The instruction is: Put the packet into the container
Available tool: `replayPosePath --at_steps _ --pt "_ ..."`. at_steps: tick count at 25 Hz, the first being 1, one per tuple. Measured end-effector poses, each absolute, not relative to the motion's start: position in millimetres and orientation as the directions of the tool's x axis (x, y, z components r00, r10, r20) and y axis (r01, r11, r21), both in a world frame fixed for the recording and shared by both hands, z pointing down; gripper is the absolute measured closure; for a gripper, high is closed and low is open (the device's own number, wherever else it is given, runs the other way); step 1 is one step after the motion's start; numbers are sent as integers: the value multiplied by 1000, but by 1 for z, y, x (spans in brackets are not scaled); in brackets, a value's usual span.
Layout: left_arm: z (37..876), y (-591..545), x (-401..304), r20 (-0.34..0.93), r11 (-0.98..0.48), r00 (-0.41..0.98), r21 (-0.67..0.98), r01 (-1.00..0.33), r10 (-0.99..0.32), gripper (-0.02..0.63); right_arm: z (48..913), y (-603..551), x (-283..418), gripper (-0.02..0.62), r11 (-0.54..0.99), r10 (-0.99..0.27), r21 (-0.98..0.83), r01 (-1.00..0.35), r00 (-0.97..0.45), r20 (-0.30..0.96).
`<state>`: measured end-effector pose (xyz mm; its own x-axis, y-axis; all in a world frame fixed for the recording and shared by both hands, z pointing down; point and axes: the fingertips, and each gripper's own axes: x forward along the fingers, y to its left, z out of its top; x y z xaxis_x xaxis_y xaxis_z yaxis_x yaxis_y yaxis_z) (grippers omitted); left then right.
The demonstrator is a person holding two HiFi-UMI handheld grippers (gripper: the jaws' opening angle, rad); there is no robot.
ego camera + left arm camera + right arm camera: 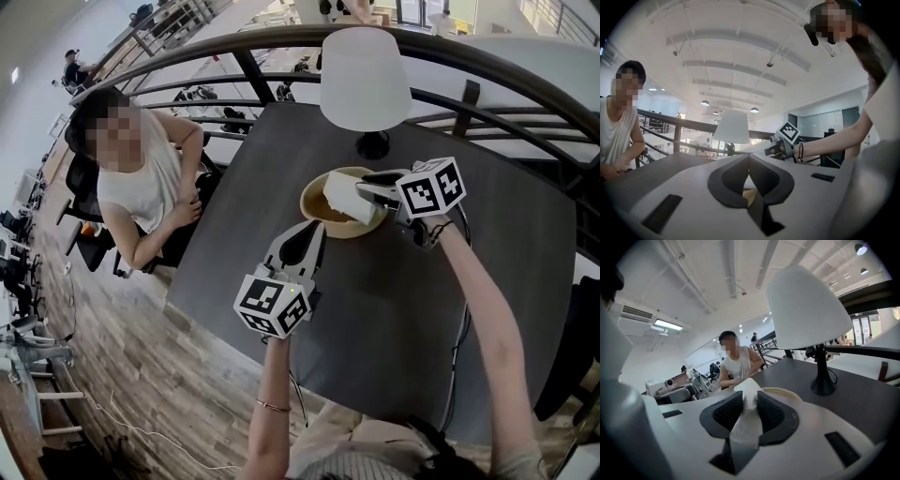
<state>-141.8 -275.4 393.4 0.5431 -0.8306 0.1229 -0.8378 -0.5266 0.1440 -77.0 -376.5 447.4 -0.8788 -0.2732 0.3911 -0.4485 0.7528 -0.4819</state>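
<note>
A white packet (343, 197) hangs over the tan round container (316, 217) on the dark table, pinched in my right gripper (367, 190), which reaches in from the right. In the right gripper view the packet (746, 413) is clamped between the ribbed pads (727, 412), with the container rim (785, 392) just beyond. My left gripper (313, 232) points at the container's near left side; its jaws meet at the tips with nothing between them. The left gripper view shows its tips (748, 158) together and the right gripper (780, 144) beyond.
A white table lamp (365, 78) on a black base (373, 145) stands just behind the container. A seated person (141, 178) is at the table's left edge. A dark curved railing (281, 52) runs behind the table.
</note>
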Motion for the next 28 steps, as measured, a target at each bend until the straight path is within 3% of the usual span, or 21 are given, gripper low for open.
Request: replayPosePath --at_steps 6,13,28 --pt "409 -286 -145 138 -516 539 172 -839 -831 598 466 -391 -93 491 730 -185 -549 -407 -891 414" --pt "417 -292 -149 141 -495 522 191 -848 -841 598 503 -396 -100 492 721 -126 -524 -454 -829 544" --pt "423 -294 -148 141 -498 527 200 -844 -838 598 507 -409 -97 492 813 -318 -186 -552 -688 652"
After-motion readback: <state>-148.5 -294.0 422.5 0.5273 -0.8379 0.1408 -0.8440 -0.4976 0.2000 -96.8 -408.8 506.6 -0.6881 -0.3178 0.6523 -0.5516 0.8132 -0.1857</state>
